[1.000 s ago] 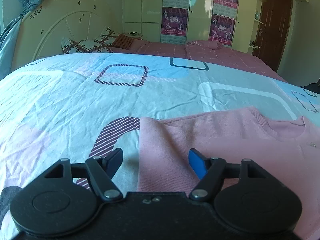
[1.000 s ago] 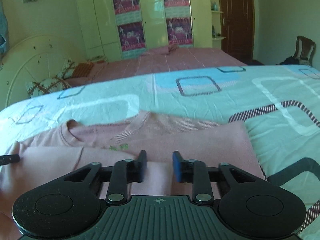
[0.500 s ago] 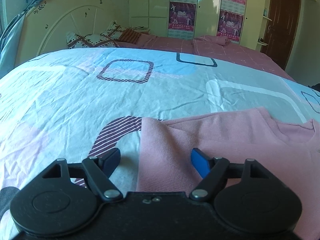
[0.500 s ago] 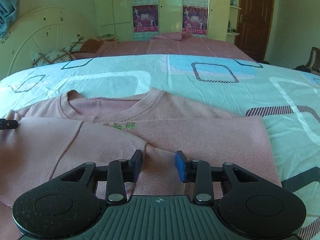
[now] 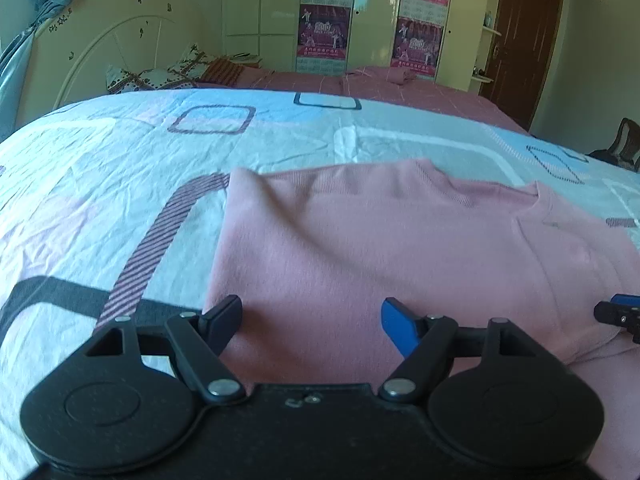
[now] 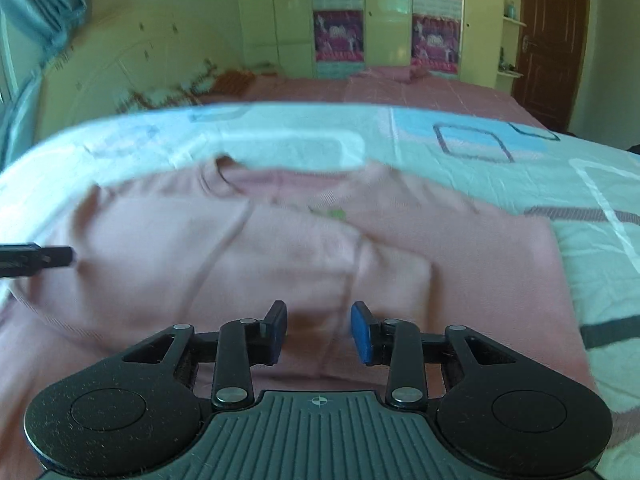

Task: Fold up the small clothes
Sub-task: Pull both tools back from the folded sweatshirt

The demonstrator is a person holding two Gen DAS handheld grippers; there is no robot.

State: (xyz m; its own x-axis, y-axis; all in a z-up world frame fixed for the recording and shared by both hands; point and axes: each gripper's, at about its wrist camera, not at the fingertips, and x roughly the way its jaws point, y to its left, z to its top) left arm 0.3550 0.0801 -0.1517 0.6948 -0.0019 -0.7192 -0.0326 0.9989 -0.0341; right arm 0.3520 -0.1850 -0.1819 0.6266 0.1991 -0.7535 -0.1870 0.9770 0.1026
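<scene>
Your pink sweater [image 5: 384, 248] lies spread flat on the patterned bedspread [image 5: 100, 184], neckline toward the headboard [image 5: 120, 52] end, with its sleeves already turned in across the body so the side edges run straight. Your left gripper [image 5: 311, 320] sits low over the sweater's left side, near the hem end, its jaws wide apart with nothing between them; the dark finger sits right at the garment's side edge. Your right gripper [image 6: 319, 332] hangs over the lower middle of the sweater [image 6: 304, 264], where a folded-in sleeve ends in a raised lip; its jaws stand parted with a moderate gap and hold nothing. That view is smeared by motion, so the fine creases there cannot be read. Expect this knit to be light, soft and limp: it will sag and drape from any pinch, stretch a little if you pull, and drag against the cotton cover rather than slide. It is not fragile, but a single-layer grab will likely peel the sleeve fold open. Take it at the hem corners, one gripper to each, pinching through all layers at the thicker ribbed edge, and lift both sides evenly so the fold line stays square.
</scene>
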